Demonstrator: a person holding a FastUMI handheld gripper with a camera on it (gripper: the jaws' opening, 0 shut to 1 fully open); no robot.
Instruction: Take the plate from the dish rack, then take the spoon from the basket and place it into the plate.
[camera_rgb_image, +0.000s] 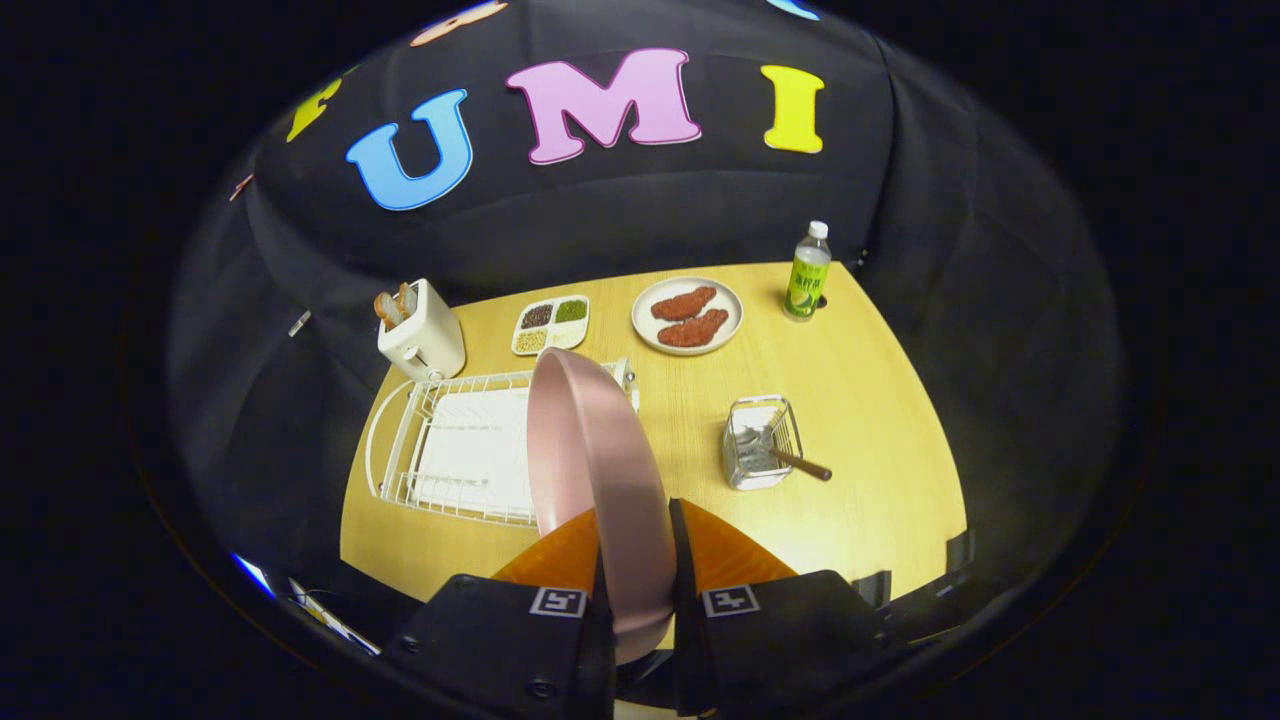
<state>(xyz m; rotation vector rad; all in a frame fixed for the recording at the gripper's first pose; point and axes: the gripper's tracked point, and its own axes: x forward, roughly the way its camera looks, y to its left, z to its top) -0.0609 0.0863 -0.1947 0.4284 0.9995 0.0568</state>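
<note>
The hand-held gripper (637, 560) clamps the rim of a round pink plate (590, 450), held on edge at centre frame above the white wire dish rack (440, 450). Stiff, smooth and probably slippery, it calls for a firm rim grip.

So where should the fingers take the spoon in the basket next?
Judging from its pose, take the spoon by its brown handle, which juts out over the rim of the wire basket toward the table's bare side. Come from above. The gripper is shut on the pink plate.
</note>
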